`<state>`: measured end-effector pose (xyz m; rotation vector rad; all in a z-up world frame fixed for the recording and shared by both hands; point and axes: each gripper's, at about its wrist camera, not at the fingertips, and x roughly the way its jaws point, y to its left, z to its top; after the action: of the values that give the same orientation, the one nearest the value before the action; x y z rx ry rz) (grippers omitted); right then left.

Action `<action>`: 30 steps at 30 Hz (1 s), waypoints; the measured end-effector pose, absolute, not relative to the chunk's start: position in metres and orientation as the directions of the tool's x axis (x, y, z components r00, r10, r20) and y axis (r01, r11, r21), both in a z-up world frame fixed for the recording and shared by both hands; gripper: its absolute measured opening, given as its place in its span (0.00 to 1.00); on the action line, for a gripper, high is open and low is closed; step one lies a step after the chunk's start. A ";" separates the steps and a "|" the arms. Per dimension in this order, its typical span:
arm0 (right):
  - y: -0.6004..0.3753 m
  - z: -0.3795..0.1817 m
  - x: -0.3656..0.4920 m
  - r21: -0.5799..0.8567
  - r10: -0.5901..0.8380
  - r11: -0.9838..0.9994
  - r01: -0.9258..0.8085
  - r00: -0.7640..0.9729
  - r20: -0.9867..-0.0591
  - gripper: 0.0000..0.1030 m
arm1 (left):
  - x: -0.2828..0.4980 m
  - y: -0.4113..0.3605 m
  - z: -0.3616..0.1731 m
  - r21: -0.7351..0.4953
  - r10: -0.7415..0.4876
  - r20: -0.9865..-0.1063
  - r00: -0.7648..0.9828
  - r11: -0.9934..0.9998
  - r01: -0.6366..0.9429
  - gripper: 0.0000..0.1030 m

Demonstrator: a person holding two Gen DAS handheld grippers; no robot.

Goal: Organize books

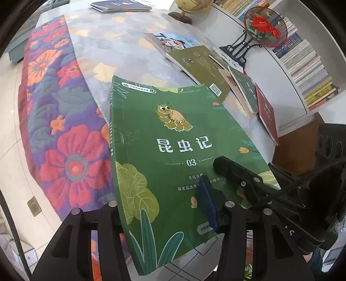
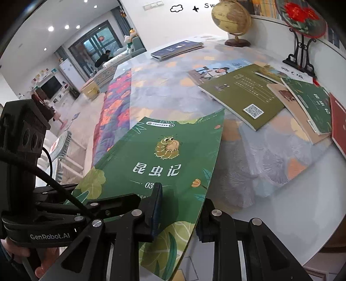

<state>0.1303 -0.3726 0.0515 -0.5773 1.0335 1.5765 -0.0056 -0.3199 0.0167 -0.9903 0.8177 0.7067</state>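
Observation:
A green book point(image 1: 173, 129) with a cartoon insect and "03" on its cover hangs tilted over the table's near edge, held from both sides. In the left wrist view my left gripper point(image 1: 160, 194) has the book between its jaws: the blue pad point(image 1: 207, 203) rests on the cover and the other finger point(image 1: 110, 214) lies under the spine side. My right gripper point(image 1: 233, 173) comes in from the right onto the same cover. In the right wrist view the right gripper point(image 2: 181, 194) is shut on the green book point(image 2: 173, 151) near its lower edge, and the left gripper point(image 2: 112, 203) reaches in from the left.
Several loose books point(image 2: 237, 97) lie overlapping at the table's right. A small stack of blue books point(image 2: 177, 48) sits at the far side beside a globe point(image 2: 233, 19). A round red-flower fan on a black stand point(image 1: 263, 30) fronts a full bookshelf point(image 1: 302, 64). A floral cloth point(image 1: 64, 129) drapes the left edge.

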 end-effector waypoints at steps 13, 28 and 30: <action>-0.378 0.069 0.119 0.264 0.553 -0.060 -0.963 -0.252 -0.794 0.24 | -0.008 -0.325 0.035 -0.401 0.185 -0.841 0.509 0.419 -0.815 0.46; -0.378 0.088 0.117 0.302 0.590 -0.089 -0.949 -0.295 -0.752 0.24 | -0.013 -0.325 0.060 -0.366 0.251 -0.830 0.499 0.430 -0.825 0.46; -0.378 0.091 0.116 0.300 0.597 -0.092 -0.949 -0.294 -0.746 0.24 | -0.013 -0.323 0.065 -0.361 0.259 -0.827 0.499 0.435 -0.825 0.46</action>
<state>0.1161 -0.3784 0.0907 -0.5351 0.9232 1.6659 -0.0133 -0.3232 0.0647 -0.8632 0.7713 0.7650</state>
